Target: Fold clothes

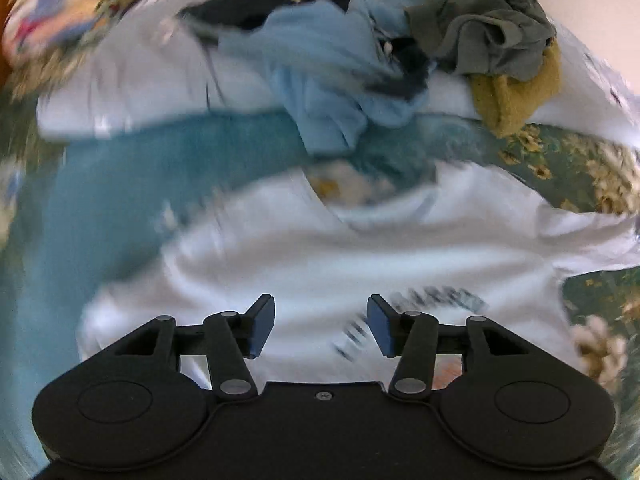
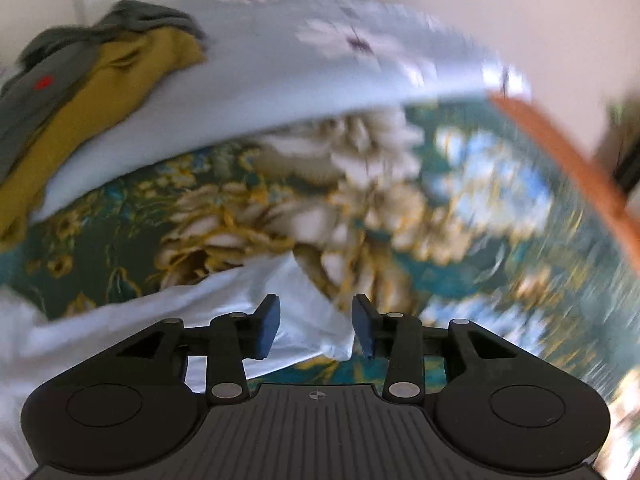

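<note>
A white T-shirt point(image 1: 320, 248) with dark lettering lies spread on the floral bedspread point(image 1: 580, 168), blurred. My left gripper point(image 1: 320, 328) hangs open just above the shirt's printed part, nothing pinched between its blue pads. In the right wrist view an edge of the white T-shirt point(image 2: 120, 320) runs in from the left, and its crumpled tip lies between the fingers of my right gripper point(image 2: 316, 328). The jaws stand apart and the pads do not press on the cloth.
Behind the shirt, a pile rests on a pale pillow point(image 1: 140, 80): a light blue garment point(image 1: 320, 80), a grey one point(image 1: 488, 28), a mustard one point(image 1: 516, 92) and a dark one point(image 1: 260, 8). A teal cloth point(image 1: 120, 168) lies to the left. An orange-brown bed edge point(image 2: 580, 176) runs on the right.
</note>
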`<state>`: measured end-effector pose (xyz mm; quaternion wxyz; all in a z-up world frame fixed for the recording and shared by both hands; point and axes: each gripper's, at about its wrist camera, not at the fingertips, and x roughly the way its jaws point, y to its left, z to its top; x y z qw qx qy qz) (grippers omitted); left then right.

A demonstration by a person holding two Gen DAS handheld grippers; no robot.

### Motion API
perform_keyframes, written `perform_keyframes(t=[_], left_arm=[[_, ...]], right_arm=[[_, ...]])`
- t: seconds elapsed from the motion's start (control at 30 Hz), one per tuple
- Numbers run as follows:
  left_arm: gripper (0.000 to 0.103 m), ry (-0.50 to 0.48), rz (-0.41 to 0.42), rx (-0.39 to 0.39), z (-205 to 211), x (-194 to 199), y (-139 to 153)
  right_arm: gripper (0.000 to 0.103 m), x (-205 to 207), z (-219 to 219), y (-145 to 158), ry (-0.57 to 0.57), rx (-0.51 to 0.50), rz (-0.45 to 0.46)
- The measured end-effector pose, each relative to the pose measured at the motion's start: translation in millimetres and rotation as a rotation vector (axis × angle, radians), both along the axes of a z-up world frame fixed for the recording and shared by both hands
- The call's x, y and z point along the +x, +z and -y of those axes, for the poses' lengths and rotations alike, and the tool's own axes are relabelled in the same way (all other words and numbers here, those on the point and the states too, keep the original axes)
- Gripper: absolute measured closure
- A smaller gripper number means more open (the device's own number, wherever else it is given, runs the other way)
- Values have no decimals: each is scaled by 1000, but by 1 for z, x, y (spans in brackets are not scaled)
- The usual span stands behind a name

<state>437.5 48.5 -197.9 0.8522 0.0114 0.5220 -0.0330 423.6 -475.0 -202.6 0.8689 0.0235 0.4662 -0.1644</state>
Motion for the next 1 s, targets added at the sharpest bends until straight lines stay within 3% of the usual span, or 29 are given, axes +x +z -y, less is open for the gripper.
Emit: perform_keyframes(t=[0.07,0.17,0.33,0.43,0.53,0.63,0.73,1.0], left_arm=[[48,-59,12,41,-10,24,2],[46,-132,13,40,-23,58,-3],[47,-203,-36,11,-33,98,-23],[48,-293,-62,14,-32,112,-35],[52,-346,-86,12,-34,123,-50],[55,-375,-118,-40,-38,130,-62],[60,-429,-142,-71,-37,129,-72],[62,-544,-133,-78,-34,124,-75]], right_arm=[[66,7,-19,13,99,8,12],[67,37,-71,14,322,95,-15],[68,98,-178,-11,600,273,-75],[68,129,-235,-26,720,287,-115],[70,154,-270,-38,789,246,-153],[70,171,-288,-50,850,248,-227],[70,177,-298,-60,916,231,-292],[70,172,-314,-75,1027,163,-364]])
